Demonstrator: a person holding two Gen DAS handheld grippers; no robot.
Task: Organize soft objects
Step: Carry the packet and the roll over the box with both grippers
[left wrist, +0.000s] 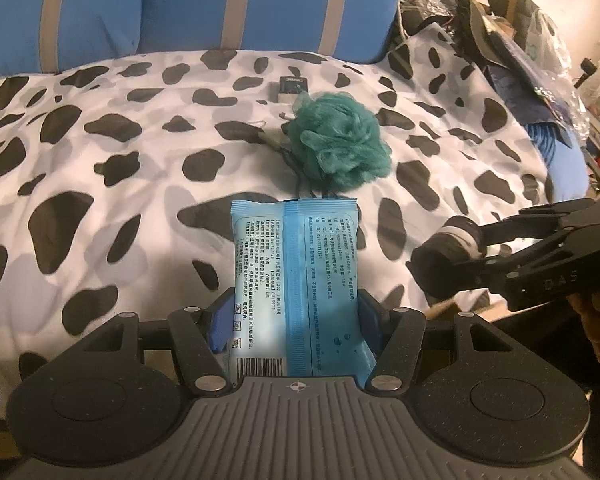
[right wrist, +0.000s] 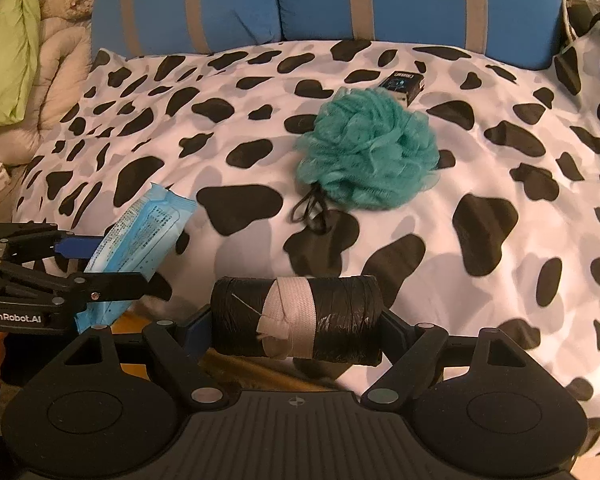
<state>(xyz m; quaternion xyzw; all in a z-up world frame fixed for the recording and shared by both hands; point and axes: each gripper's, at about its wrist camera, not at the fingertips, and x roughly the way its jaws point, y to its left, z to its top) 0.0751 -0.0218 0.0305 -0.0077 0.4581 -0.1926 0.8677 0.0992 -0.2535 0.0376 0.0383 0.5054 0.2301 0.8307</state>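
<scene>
A: Left gripper [left wrist: 296, 316], state?

B: Clamped on the blue wipes pack [left wrist: 296, 284]. Blue fingers [left wrist: 216, 320] press both long sides; the pack stands lengthwise between them, printed back and barcode facing the camera, far end raised over the cow-print blanket [left wrist: 100, 140]. In the right wrist view the same pack [right wrist: 140, 236] sits tilted in that gripper [right wrist: 100, 268], at the left, near the blanket's front edge.

A: Right gripper [right wrist: 296, 316]?

B: Closed on the black roll of plastic bags [right wrist: 296, 316]. Roll lies crosswise between the fingers, one at each end, with a pale fabric band [right wrist: 290, 316] wrapped around its middle. From the left wrist view, the roll [left wrist: 448, 256] and its gripper [left wrist: 476, 256] sit at the right, just above the blanket's near edge.

A: Anything loose on the bed?

B: Teal bath pouf [right wrist: 366, 148], resting on the blanket near centre, dark cord [right wrist: 310, 210] trailing from its near side. Neither gripper touches it. Just behind it, a small dark box [right wrist: 402, 82], touching or nearly so; cannot tell which.

A: Background?

B: Blue pillows with grey stripes [left wrist: 188, 4] along the far edge. Green and beige quilt [right wrist: 16, 48] heaped at far left in the right view. Cluttered bags [left wrist: 500, 32] at far right in the left view
</scene>
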